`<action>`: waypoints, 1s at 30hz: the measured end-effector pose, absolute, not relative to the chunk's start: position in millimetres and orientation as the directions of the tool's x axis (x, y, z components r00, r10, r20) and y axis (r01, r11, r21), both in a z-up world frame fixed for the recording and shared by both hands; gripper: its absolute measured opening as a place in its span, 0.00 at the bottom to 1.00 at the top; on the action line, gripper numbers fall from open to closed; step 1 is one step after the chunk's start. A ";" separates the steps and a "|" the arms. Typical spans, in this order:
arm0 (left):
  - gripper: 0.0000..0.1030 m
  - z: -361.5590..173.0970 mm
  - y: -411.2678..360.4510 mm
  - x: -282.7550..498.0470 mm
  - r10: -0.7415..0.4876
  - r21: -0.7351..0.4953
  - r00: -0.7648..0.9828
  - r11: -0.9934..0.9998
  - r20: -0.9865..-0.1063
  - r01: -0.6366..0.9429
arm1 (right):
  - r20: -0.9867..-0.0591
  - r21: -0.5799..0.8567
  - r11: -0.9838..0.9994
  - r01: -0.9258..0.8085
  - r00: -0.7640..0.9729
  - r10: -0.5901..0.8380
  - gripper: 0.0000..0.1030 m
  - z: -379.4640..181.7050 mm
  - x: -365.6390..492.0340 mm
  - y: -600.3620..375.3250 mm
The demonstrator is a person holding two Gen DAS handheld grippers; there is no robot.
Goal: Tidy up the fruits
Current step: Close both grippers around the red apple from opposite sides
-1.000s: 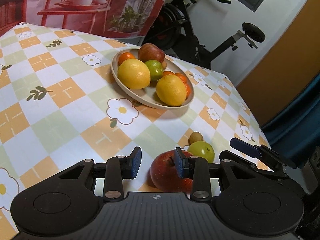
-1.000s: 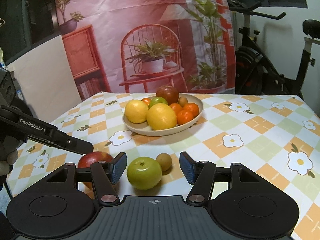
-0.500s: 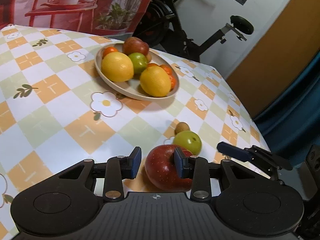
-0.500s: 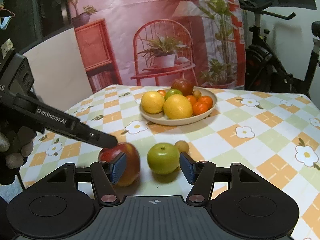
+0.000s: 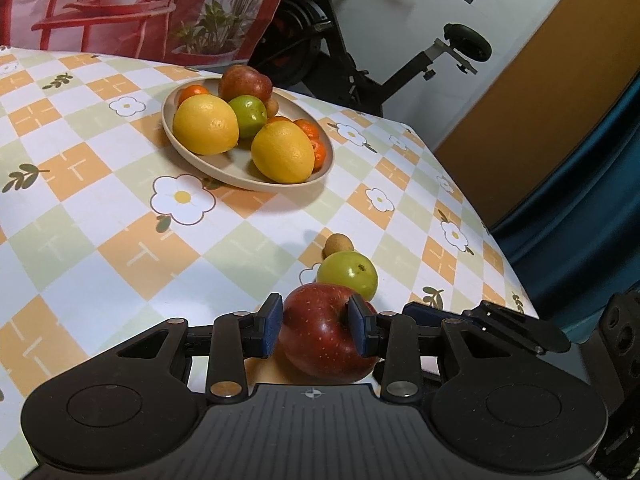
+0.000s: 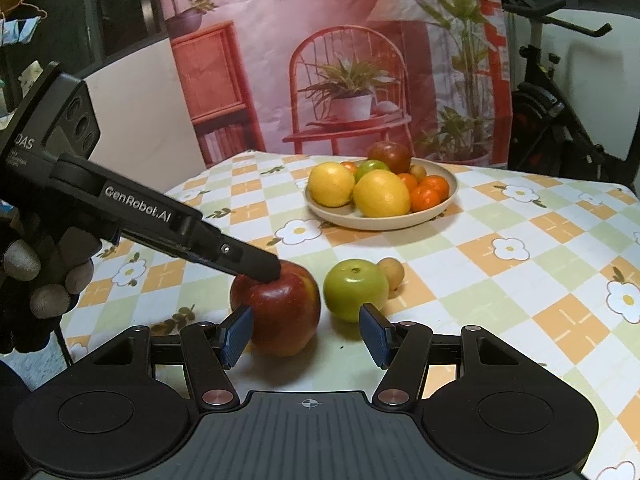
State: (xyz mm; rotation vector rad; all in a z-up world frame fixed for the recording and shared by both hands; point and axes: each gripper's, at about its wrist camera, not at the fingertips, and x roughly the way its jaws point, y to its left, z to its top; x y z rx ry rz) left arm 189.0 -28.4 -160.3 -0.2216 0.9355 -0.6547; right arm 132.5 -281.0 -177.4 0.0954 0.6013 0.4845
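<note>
While the left gripper [image 5: 315, 330] straddles the red apple [image 5: 325, 330], nothing is lifted yet.
Left fingers: blue pads [image 5: 272, 324] flank the apple's top, right one by the stem dip; they look touching, but squeeze can't be confirmed. Cannot tell if clamped.
Right fingers: right gripper [image 6: 306, 334] jaws parted, nothing between the pads [image 6: 374, 334]; red apple sits at its 10 o'clock, green apple [image 6: 355, 289] at 1 o'clock.
Red apple: on the tablecloth [image 5: 120, 240], near front edge, not in the plate.
Green apple: just beside the red one, at its 1 o'clock in the left view; whether touching, unclear.
Small brown fruit [image 5: 338, 245]: right behind the green apple, 12 o'clock.
Plate [image 5: 188, 148]: well apart at 11 o'clock from the red apple, already holding lemons [image 5: 206, 124], tangerines, a green fruit, another red apple.
Risk 1: grip is high on a round, glossy apple; it could roll out on lift.
Risk 2: a nudge would send the green apple and brown fruit toward the near table edge.
Risk 3: both grippers are crowded together; the right one could bump the left.
Risk 4: the plate is crowded; a dropped apple may knock tangerines out.
</note>
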 end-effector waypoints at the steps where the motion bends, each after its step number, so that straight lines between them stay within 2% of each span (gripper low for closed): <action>1: 0.37 -160.6 -28.5 189.5 -0.612 -0.451 0.416 0.785 -0.673 0.425 | -0.524 0.225 0.882 -0.415 0.711 0.468 0.53 -178.1 133.4 -280.1; 9: 0.36 -161.5 -26.6 189.9 -0.620 -0.458 0.412 0.779 -0.668 0.429 | -0.551 0.229 0.861 -0.454 0.669 0.500 0.52 -181.8 139.2 -269.0; 13: 0.37 -162.0 -25.7 189.5 -0.623 -0.462 0.412 0.776 -0.665 0.429 | -0.567 0.249 0.849 -0.466 0.641 0.518 0.45 -184.6 144.9 -264.5; 30: 0.36 -161.6 -24.9 190.5 -0.621 -0.464 0.407 0.778 -0.669 0.424 | -0.596 0.256 0.850 -0.461 0.617 0.514 0.48 -187.3 156.4 -254.9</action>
